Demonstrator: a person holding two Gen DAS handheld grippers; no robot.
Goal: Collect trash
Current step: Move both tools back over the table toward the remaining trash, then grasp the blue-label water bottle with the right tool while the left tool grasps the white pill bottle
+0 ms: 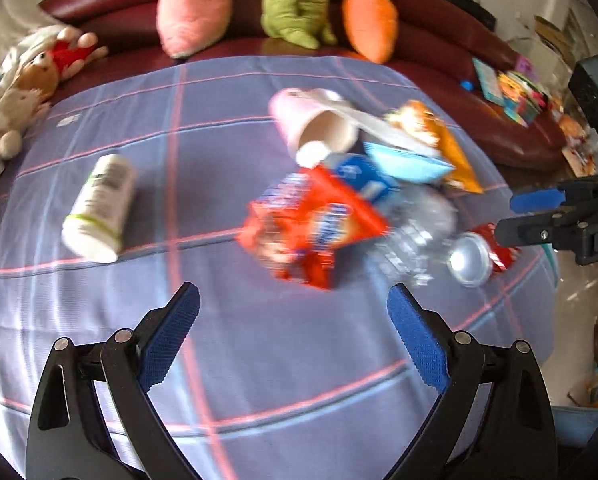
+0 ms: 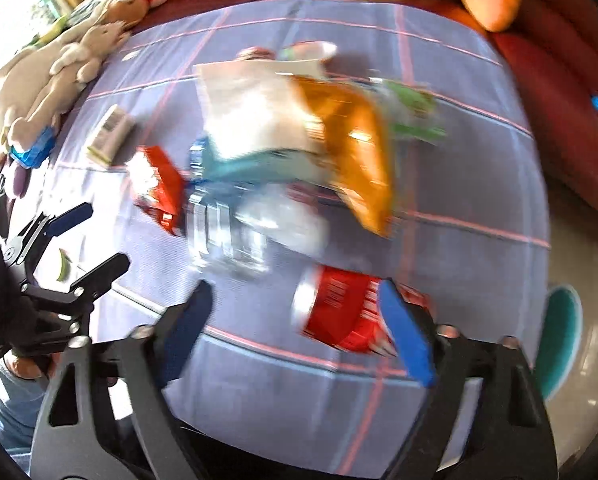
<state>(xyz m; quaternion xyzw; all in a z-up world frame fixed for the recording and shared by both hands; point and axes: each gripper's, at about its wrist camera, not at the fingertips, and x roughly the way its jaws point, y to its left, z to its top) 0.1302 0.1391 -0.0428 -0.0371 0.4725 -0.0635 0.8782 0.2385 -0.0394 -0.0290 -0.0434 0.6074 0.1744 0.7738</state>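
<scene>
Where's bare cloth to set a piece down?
Free: the near cloth between the left gripper and the red packet, and the far strip before the plush toys. Crowded: the trash pile, packet to red can.

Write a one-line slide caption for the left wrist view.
Open left gripper above a checked cloth, facing a heap of wrappers and a white bottle.

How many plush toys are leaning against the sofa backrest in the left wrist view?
3: a pink plush on the left, a green plush in the middle and a carrot plush on the right. More plush animals lie at the sofa's left end; others may be out of view.
</scene>
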